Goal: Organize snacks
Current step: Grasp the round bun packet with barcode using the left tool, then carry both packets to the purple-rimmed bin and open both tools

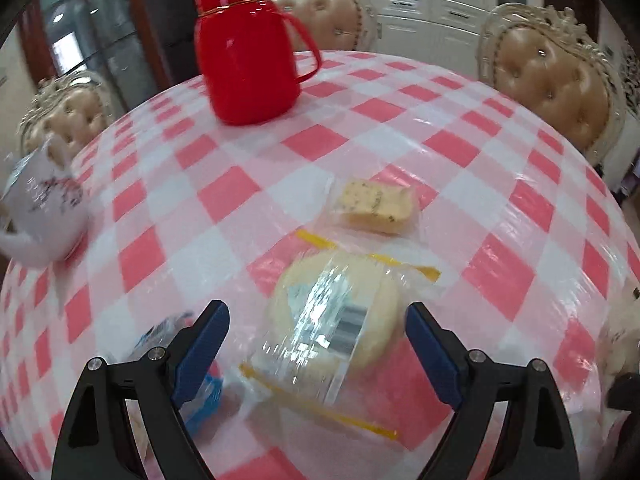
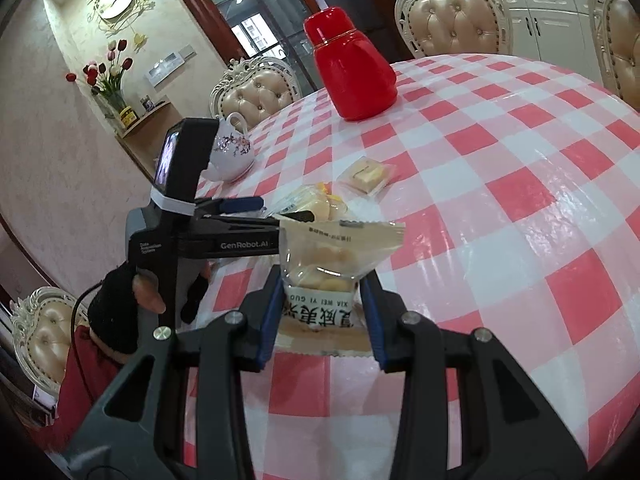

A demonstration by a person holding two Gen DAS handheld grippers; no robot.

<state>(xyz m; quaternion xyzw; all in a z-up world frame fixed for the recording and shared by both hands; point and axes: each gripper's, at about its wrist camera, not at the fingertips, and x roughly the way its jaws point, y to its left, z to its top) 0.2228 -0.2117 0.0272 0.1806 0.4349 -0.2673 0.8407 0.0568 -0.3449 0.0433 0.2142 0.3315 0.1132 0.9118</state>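
our right gripper [image 2: 322, 316] held a snack bag [image 2: 332, 264], jaws clamped on it, our left gripper [image 1: 316, 344] hovered over a wrapped cake [image 1: 336, 308] on the desk [image 1: 500, 184], jaws wide

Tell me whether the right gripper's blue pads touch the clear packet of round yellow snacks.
Touching: the right wrist view shows the right gripper with both pads pressed against the snack packet, holding it above the table.

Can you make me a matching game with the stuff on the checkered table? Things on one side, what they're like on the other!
Things:
1. flask
2. teapot
3. right hand-held gripper
4. left hand-held gripper

What they're like:
A. white with pink flowers
B. open, above a round cake in clear wrap
C. all red, with a cup on top
D. shut on a snack packet

Pairs: 1-C, 2-A, 3-D, 4-B
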